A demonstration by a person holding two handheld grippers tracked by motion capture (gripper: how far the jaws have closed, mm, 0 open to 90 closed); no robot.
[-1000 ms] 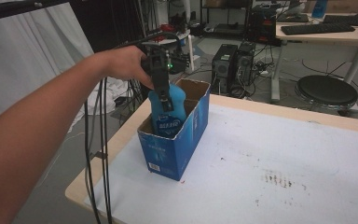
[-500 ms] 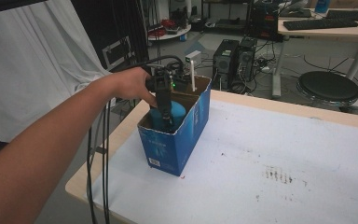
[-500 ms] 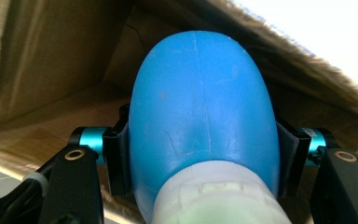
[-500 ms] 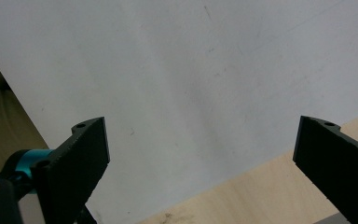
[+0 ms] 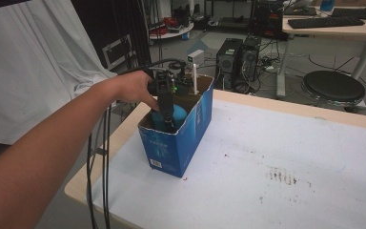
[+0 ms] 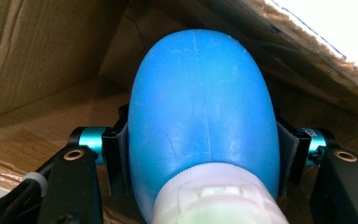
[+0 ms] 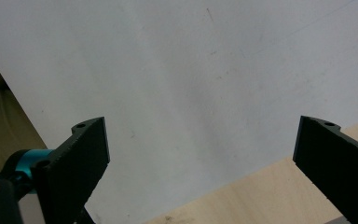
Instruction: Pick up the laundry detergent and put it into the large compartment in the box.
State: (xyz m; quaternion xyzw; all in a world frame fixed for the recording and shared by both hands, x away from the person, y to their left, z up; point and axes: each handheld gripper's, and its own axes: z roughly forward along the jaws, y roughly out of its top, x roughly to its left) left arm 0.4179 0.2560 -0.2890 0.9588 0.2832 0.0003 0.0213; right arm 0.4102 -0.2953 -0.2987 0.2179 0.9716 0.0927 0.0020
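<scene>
Blue bottle being lowered into the box

The bottle (image 6: 200, 107) is being gripped across its smooth, rigid, likely slippery belly by the closed left gripper (image 5: 166, 112), inside the box (image 5: 181, 143); the right gripper (image 7: 200, 154) is being held wide open, empty.

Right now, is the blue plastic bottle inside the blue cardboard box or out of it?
Inside: the blue plastic bottle sits below the blue cardboard box rim, brown inner walls around it, clamped by the left claw.
</scene>
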